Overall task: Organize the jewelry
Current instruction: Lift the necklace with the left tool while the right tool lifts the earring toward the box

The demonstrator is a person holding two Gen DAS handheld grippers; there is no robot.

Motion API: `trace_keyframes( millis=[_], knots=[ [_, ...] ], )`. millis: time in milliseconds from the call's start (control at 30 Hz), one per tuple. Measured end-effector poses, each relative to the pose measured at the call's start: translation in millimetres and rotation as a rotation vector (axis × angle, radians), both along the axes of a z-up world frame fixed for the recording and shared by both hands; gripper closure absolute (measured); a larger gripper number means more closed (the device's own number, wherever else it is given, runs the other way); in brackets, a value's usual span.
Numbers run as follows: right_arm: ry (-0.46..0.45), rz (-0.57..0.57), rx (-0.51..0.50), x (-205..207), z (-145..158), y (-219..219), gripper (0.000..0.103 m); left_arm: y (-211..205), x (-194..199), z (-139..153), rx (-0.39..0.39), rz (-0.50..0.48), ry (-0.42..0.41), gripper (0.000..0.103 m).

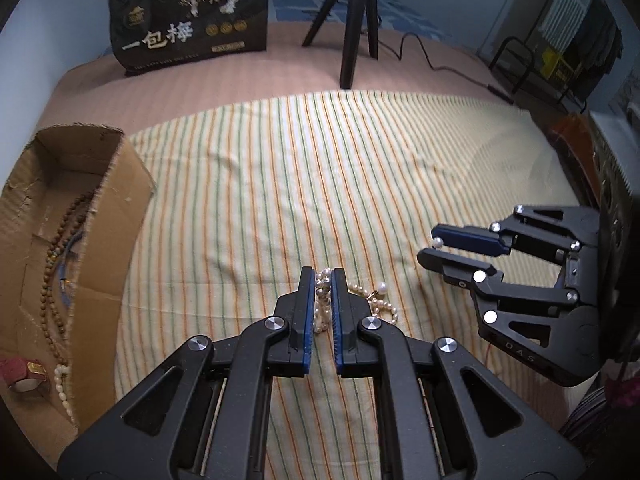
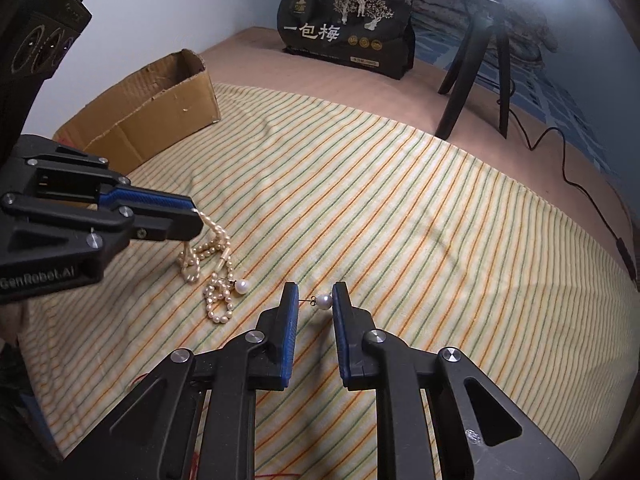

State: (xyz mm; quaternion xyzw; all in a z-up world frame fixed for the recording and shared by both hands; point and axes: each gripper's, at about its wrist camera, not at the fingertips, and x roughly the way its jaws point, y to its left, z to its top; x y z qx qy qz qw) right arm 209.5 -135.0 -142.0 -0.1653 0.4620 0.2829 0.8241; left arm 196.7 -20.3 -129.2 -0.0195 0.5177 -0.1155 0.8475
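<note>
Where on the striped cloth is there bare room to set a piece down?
Bare: the striped cloth between the pearl necklace and the tripod, and beside the cardboard box. Crowded: the near edge, where the left gripper grips the necklace and the right gripper holds a pearl earring.

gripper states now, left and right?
Left gripper: closed on the pearl necklace.
Right gripper: pearl earring spans its fingers; gripped.
</note>
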Motion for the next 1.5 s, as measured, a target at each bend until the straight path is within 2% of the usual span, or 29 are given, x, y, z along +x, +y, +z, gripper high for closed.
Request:
trace_keyframes(
  millis=[667, 1033, 1300, 1500],
  knots=[
    [-0.064, -0.015, 0.060, -23.1, 45.9, 4.8, 0.088, 35.8, -36.2, 99.6, -0.152, 0.067, -0.224, 0.097],
    [-0.094, -0.001, 0.131, -29.3, 85.0, 21.7, 0.088, 78.1, -59.9, 139.6, -0.179, 0.126, -0.328, 0.097],
    [-0.115, 0.039, 0.184, -26.0, 113.5, 52.9, 0.088, 131.4, -67.5, 153.9, -0.132, 0.197, -0.365, 0.098],
    [-0.122, 0.093, 0.191, -22.4, 120.6, 92.9, 0.088, 176.2, -69.9, 149.6, -0.052, 0.260, -0.367, 0.098]
  ],
)
